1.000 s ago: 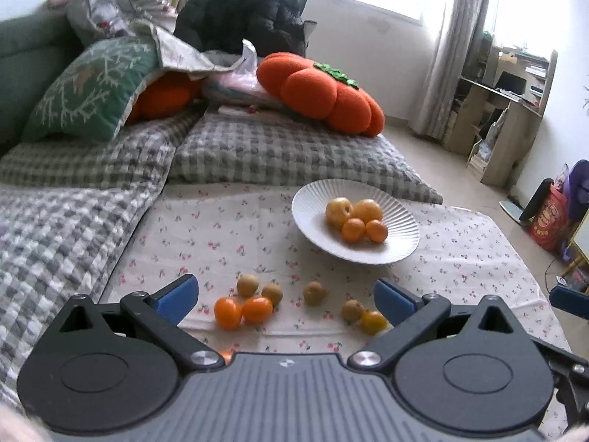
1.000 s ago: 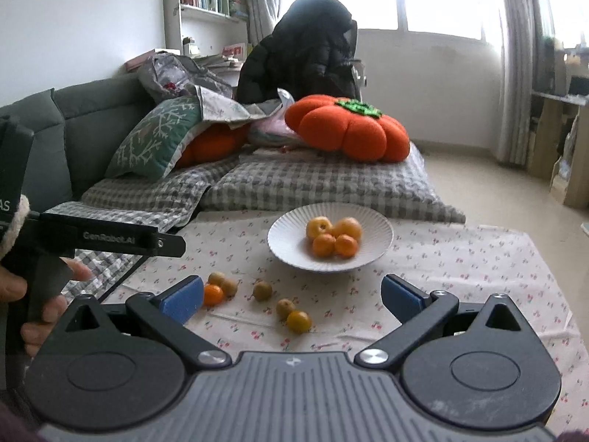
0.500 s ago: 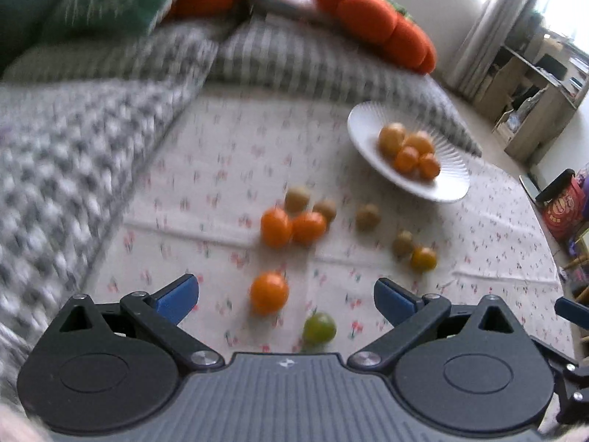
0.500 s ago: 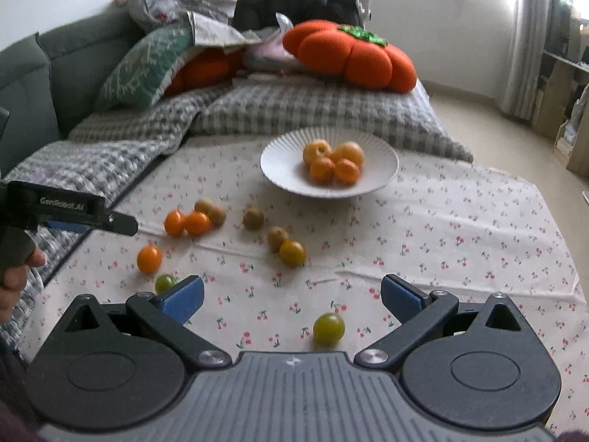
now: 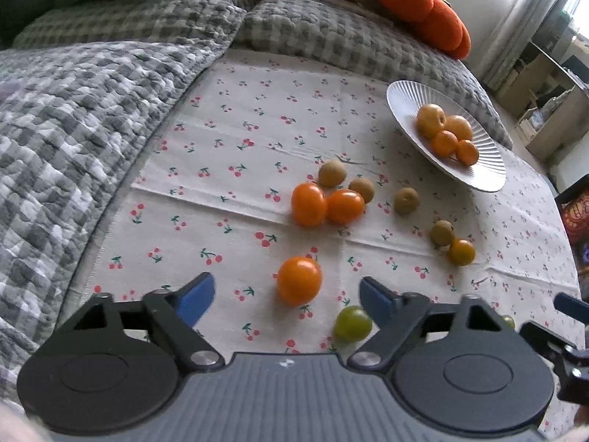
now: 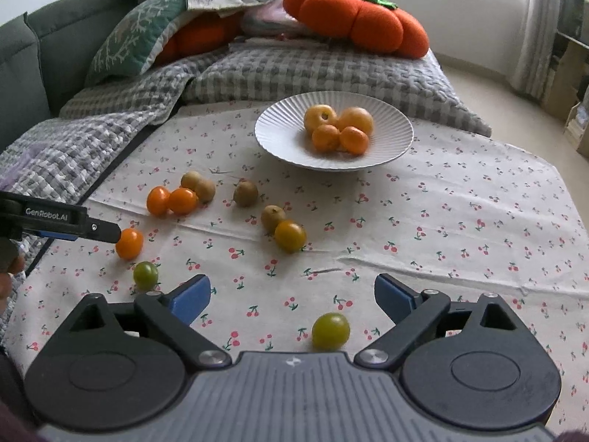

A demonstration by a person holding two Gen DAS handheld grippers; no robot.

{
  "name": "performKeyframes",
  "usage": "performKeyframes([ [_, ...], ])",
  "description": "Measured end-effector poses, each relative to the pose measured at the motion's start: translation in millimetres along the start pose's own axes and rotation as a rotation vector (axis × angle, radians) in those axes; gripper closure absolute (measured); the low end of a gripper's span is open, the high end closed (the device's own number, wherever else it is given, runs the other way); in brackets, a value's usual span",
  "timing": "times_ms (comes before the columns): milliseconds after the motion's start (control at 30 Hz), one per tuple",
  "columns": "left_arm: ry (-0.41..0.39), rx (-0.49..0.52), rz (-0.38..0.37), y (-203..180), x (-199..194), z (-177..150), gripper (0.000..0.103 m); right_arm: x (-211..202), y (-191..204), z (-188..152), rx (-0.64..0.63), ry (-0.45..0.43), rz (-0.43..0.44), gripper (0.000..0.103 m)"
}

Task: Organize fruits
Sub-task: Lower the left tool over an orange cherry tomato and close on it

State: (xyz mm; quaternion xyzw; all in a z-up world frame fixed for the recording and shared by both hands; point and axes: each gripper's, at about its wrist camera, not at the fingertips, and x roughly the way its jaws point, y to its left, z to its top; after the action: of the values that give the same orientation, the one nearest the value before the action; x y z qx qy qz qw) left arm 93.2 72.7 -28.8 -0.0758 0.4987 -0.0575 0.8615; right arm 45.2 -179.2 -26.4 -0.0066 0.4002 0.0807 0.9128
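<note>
Your left gripper points down at the cherry-print cloth; its jaws are closing, with a lone orange fruit lying between the blue pads, which do not yet touch it. A small green fruit lies just beside the right-hand pad of that gripper. Your right gripper also has its jaws closing, wide apart, with a second green fruit on the cloth between the fingers and untouched. In the right wrist view the left gripper's finger tip sits beside the lone orange fruit. Farther out on the cloth, two orange fruits lie touching each other, with two brownish fruits just behind them. A third brownish fruit sits apart to the right, and a fourth touches a yellow-orange fruit. The white ribbed plate stands beyond these on the cloth and holds four yellow and orange fruits clustered together. A checked grey quilt borders the cloth, and a pumpkin-shaped cushion lies behind it.
</note>
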Motion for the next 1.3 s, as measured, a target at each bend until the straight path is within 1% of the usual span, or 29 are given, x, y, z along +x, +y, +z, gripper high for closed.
performKeyframes([
  [100,-0.003,0.014,-0.004,-1,2,1,0.031,5,1,3,-0.030,0.009,-0.002,0.010],
  [233,0.023,0.017,-0.018,-2,11,0,0.039,10,1,5,-0.024,0.029,0.010,0.010],
  [333,0.044,0.015,-0.002,-4,20,0,0.040,13,2,5,-0.031,0.049,0.013,0.014],
  [400,0.054,0.018,0.012,-5,26,-1,0.043,11,0,4,-0.031,0.054,0.012,0.015],
  [467,0.062,0.023,0.010,-6,31,-1,0.054,10,-5,3,-0.008,0.063,0.005,0.016],
  [500,0.068,0.026,0.002,-7,34,-1,0.058,12,-8,2,0.005,0.074,-0.001,0.018],
  [533,0.077,0.026,-0.007,-7,36,-1,0.069,14,-12,1,0.022,0.092,-0.008,0.019],
  [567,0.089,0.020,-0.018,-6,38,-1,0.079,17,-14,0,0.037,0.111,-0.015,0.023],
  [600,0.094,0.012,-0.024,-5,39,-2,0.082,19,-17,-2,0.053,0.129,-0.020,0.027],
  [633,0.090,0.010,-0.028,-5,38,-2,0.083,22,-19,-4,0.069,0.145,-0.024,0.028],
  [700,0.085,0.007,-0.029,-4,37,-1,0.084,25,-23,-7,0.095,0.168,-0.024,0.037],
  [767,0.084,0.001,-0.032,-3,36,-2,0.084,28,-26,-9,0.119,0.186,-0.020,0.043],
  [833,0.080,0.000,-0.030,-4,35,-2,0.084,32,-27,-12,0.133,0.201,-0.017,0.047],
  [900,0.076,0.001,-0.027,-4,34,-3,0.084,35,-27,-14,0.138,0.210,-0.023,0.055],
  [1033,0.067,-0.001,-0.029,-4,32,-2,0.085,39,-28,-15,0.142,0.223,-0.029,0.067],
  [1100,0.063,-0.002,-0.033,-4,31,-2,0.085,41,-28,-15,0.141,0.226,-0.034,0.075],
  [1133,0.061,-0.004,-0.034,-4,30,-2,0.085,42,-28,-15,0.140,0.224,-0.037,0.077],
  [1300,0.034,-0.006,-0.042,-4,24,1,0.087,41,-29,-16,0.154,0.212,-0.035,0.077],
])
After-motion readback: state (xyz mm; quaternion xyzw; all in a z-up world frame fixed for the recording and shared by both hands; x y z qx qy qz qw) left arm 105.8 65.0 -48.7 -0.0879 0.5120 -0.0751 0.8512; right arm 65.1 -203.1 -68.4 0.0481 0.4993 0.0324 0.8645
